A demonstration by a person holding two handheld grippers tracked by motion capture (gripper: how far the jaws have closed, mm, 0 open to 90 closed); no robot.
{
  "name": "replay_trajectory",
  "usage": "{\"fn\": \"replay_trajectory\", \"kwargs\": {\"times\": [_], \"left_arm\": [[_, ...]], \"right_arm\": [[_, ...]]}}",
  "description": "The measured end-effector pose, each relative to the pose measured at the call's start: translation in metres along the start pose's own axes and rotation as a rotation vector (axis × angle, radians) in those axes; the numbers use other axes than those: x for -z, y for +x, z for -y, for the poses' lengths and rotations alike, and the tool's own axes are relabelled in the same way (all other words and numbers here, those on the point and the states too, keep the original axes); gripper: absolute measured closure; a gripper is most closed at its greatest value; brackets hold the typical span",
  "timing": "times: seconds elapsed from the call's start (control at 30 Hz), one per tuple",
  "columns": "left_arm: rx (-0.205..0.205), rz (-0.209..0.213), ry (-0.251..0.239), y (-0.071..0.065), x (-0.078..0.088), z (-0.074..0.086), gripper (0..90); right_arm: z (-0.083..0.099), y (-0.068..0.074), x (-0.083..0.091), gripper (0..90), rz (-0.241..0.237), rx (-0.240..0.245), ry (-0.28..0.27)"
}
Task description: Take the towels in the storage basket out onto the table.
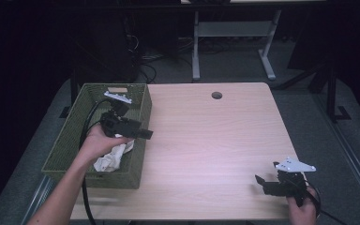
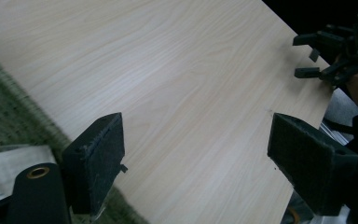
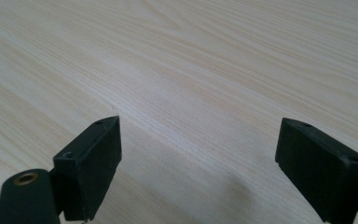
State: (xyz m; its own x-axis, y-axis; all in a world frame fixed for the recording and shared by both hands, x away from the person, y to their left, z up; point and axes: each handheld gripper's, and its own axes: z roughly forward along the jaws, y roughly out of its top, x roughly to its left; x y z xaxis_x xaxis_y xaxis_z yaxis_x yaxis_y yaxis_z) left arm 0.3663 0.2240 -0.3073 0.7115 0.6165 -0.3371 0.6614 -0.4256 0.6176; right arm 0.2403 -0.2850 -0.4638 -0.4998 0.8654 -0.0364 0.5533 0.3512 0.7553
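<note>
A green woven basket [image 1: 65, 140] stands on the left part of the wooden table [image 1: 206, 140], and a crumpled white cloth [image 1: 110, 160] lies in its near end. A hand holds my left gripper [image 1: 146, 133] over the basket's right rim, pointing right across the table. In the left gripper view that gripper [image 2: 196, 140] is open with nothing between its jaws, and the basket [image 2: 9, 116] and a corner of the cloth [image 2: 2, 170] lie at the lower left. My right gripper [image 1: 265, 176] hovers near the table's front right corner. It [image 3: 200, 144] is open and empty over bare wood.
A round cable hole [image 1: 216, 95] sits near the table's far edge. Beyond it a grey desk frame [image 1: 197, 47] stands on dark floor. The right gripper [image 2: 307, 56] shows far off in the left gripper view, by the table edge.
</note>
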Motion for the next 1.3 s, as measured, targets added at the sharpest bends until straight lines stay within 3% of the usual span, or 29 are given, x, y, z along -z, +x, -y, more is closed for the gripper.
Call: {"fn": "replay_trajectory", "kwargs": {"times": [0.2,0.63,0.97,1.1,1.13,1.3], "left_arm": [[0.05,-0.034,-0.016,0.017,0.012,0.007,19.0],[0.13,-0.112,-0.003,0.05,0.026,0.022,19.5],[0.204,-0.188,0.016,0.075,0.029,0.039,21.8],[0.217,-0.222,0.043,0.083,0.027,0.047,22.7],[0.221,-0.247,0.063,0.085,0.025,0.049,22.7],[0.216,-0.29,0.14,0.091,0.016,0.053,24.2]], "right_arm": [[0.0,0.0,0.0,14.0,0.0,0.0,-0.003],[0.0,0.0,0.002,14.0,-0.001,0.005,-0.005],[0.0,-0.001,0.002,14.0,-0.001,0.006,-0.004],[0.0,0.0,0.001,14.0,0.0,0.006,-0.002],[0.0,0.001,0.001,14.0,0.001,0.006,0.0],[0.0,0.002,0.001,14.0,0.002,0.01,-0.001]]}}
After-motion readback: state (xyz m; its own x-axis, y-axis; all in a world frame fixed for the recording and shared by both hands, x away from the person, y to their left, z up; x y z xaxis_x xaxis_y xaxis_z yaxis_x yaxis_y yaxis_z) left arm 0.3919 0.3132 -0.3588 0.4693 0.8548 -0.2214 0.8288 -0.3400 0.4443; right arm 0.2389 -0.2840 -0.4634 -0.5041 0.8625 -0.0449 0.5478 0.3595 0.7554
